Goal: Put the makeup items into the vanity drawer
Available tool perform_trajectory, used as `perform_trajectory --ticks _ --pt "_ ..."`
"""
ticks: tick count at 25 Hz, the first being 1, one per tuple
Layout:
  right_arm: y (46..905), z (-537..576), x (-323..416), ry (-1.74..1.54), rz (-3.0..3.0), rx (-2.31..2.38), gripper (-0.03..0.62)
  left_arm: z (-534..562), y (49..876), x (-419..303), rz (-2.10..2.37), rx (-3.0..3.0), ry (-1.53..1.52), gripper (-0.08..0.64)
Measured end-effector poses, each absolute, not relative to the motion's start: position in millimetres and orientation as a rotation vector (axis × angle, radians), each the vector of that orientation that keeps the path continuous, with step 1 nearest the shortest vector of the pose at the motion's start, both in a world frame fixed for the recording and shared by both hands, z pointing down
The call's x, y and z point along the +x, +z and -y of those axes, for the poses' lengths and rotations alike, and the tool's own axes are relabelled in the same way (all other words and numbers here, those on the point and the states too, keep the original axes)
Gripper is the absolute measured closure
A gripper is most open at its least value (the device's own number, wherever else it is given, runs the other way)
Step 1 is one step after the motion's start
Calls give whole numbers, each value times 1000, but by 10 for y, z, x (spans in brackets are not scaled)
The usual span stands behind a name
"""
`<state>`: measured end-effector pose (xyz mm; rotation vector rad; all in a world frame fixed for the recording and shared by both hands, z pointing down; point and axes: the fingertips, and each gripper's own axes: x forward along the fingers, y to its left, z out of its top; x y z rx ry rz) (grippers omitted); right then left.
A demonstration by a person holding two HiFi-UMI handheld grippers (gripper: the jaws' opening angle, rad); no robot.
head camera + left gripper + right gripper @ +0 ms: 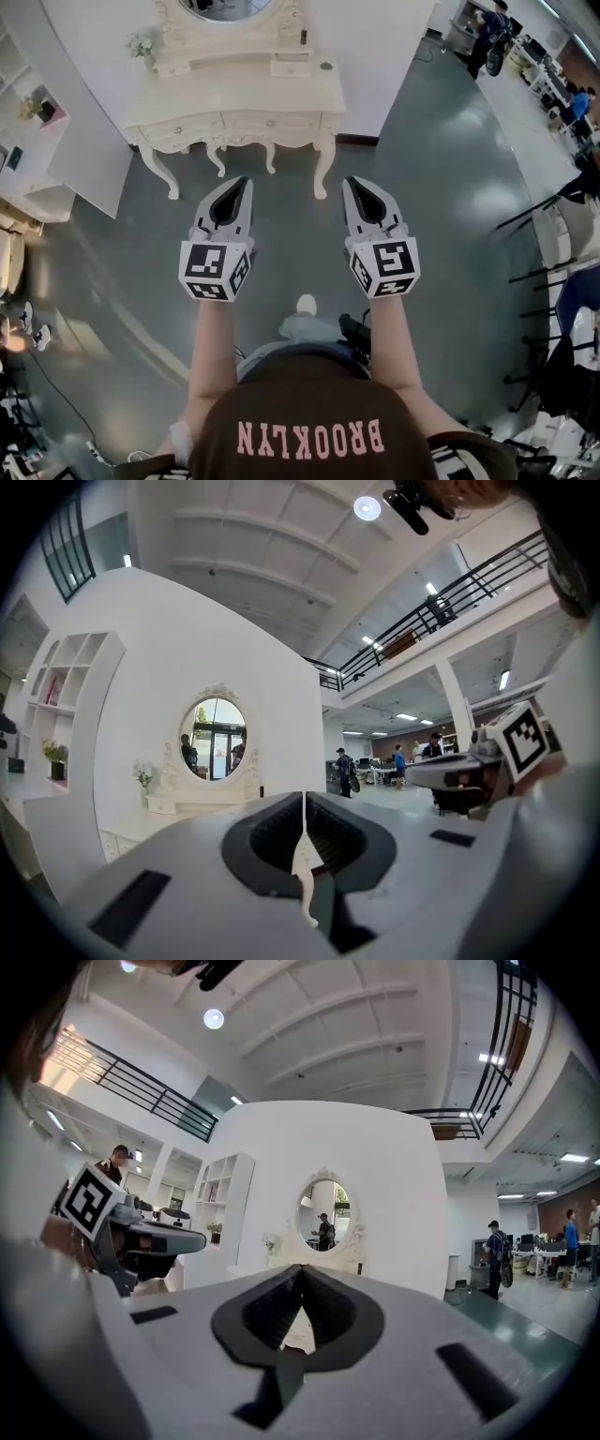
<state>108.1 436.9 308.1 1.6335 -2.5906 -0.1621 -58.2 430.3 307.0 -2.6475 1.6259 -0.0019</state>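
Cream vanity (234,94) against a white wall, glossy grey floor (450,169)
Left hand-held gripper (244,181) and right hand-held gripper (349,182), jaws together and empty, hang short of it; the vanity drawer (185,129) is closed.

White shelf unit (33,141) at left; grey floor (450,169); person (489,33) standing far right.

Vanity (234,98) ahead, shelving (28,150) at its left.
Left gripper (241,182) and right gripper (352,182) hung side by side before it, above the floor (450,187).
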Motion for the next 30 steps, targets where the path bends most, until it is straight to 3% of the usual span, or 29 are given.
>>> perform_trajectory --ticks 10,30 --pt "3057 -3218 1507 -154 2630 1596 595 -3284 3078 -147 -1653 -2621 -23 551" --pt "3373 -1425 1552 -110 2522 1665 595 -1253 3317 -299 -1637 -2681 -23 551"
